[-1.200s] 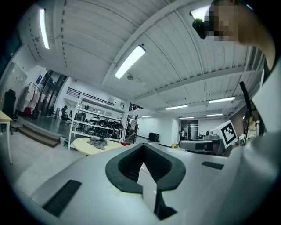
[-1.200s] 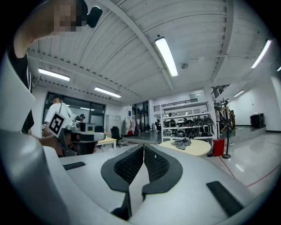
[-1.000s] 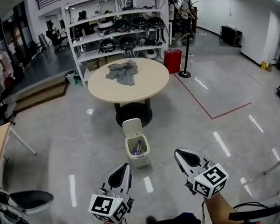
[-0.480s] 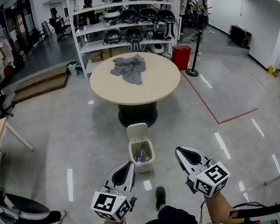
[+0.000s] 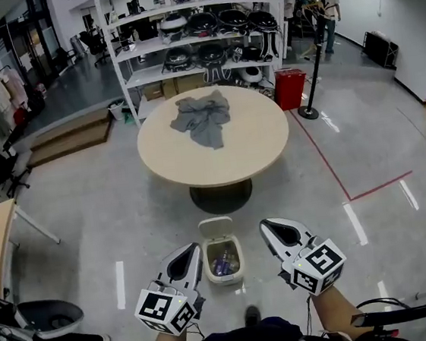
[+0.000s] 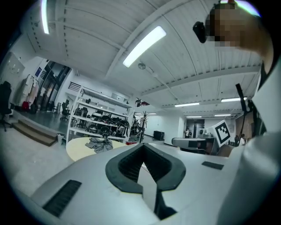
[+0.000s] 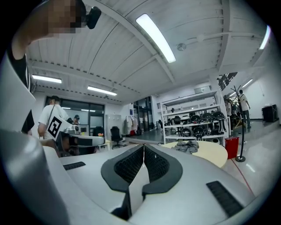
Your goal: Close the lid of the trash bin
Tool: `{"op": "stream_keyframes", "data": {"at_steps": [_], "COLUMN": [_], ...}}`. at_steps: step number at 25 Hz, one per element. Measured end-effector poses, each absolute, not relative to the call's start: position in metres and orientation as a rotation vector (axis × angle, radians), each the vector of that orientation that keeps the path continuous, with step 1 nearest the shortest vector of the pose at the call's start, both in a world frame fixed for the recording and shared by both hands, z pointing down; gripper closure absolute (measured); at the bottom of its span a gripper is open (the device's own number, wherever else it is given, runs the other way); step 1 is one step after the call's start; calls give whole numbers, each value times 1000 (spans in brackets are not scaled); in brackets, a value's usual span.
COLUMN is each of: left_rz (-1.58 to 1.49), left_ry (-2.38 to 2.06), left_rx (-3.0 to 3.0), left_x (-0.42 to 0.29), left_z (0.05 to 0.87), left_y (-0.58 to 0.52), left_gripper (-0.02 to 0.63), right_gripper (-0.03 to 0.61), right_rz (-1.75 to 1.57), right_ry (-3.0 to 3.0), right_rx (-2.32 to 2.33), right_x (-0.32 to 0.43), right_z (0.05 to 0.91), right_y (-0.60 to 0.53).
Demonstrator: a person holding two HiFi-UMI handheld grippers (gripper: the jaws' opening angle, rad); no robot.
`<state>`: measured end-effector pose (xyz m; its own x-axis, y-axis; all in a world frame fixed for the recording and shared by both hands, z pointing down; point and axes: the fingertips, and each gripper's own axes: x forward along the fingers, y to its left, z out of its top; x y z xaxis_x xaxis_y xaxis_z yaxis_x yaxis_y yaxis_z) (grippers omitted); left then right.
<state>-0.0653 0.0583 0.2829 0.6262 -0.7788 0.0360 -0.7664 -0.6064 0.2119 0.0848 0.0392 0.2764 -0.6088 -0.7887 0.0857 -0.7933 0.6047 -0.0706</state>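
Cream bin, head view: your boxy plastic trash bin [image 5: 225,276] stands on the glossy grey floor [image 5: 126,214] between your left gripper [image 5: 188,256] and right gripper [image 5: 275,230], touching neither. Its lid [image 5: 215,227] is tipped up at the far edge.
Round tabletop, head view: smooth and beige [image 5: 259,138], carrying a crumpled grey cloth [image 5: 203,119].
Left gripper view: your ribbed black fingers [image 6: 127,165] are pressed together, empty.
Right gripper view: your fingers [image 7: 127,167] are likewise closed on nothing.

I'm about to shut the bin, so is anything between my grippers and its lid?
Nothing visible: the lid stands open on the bin, with clear space to the left gripper and right gripper.
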Motion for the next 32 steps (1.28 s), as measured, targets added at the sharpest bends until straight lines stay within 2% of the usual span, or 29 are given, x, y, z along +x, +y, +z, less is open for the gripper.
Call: {"op": "stream_keyframes", "data": {"at_steps": [12, 23, 32], "left_rz": [-30, -9, 65], "left_ry": [-1217, -1122, -1126], "left_rx": [2614, 2578, 2478], "left_x": [-71, -109, -90], "left_z": [307, 344, 390], "left_y": [-61, -150, -186], "left_gripper": [614, 614, 614], "right_gripper": [568, 569, 568], "right_rz": [259, 355, 490], "right_ry": [-2731, -2631, -2593], "right_rx": [1380, 1478, 1368], "right_x": [74, 38, 49], "right_z": [306, 330, 385], "right_y": [-77, -151, -194]}}
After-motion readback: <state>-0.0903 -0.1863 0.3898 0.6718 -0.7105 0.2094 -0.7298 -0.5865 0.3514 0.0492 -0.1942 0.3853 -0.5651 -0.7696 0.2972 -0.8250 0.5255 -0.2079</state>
